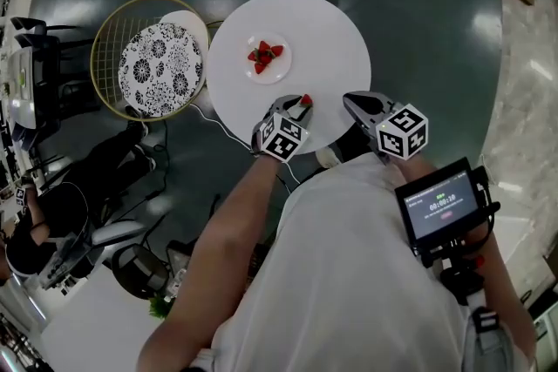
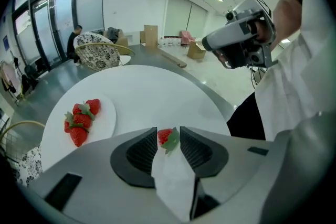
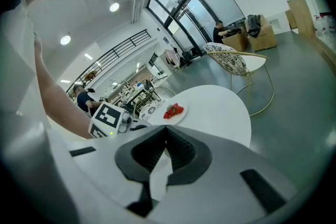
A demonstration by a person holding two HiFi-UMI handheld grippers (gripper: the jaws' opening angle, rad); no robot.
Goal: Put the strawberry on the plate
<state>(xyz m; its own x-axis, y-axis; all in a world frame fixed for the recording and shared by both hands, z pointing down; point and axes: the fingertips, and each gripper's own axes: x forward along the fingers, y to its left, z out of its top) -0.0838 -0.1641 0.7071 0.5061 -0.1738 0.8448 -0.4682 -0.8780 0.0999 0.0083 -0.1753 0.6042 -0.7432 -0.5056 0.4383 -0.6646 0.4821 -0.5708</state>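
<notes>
Left tool (image 2: 168,131) parted, right tool (image 3: 166,128) closed.

My head camera looks steeply down on the table (image 1: 331,39); left tool (image 2: 168,131) and right tool (image 3: 166,128) cameras skim it low, sharing the plate (image 1: 279,72).

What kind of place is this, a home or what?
Probably a big office or workshop lobby, not a home: tall glass walls, a round white table with a wire chair, and cardboard boxes at the back.
</notes>
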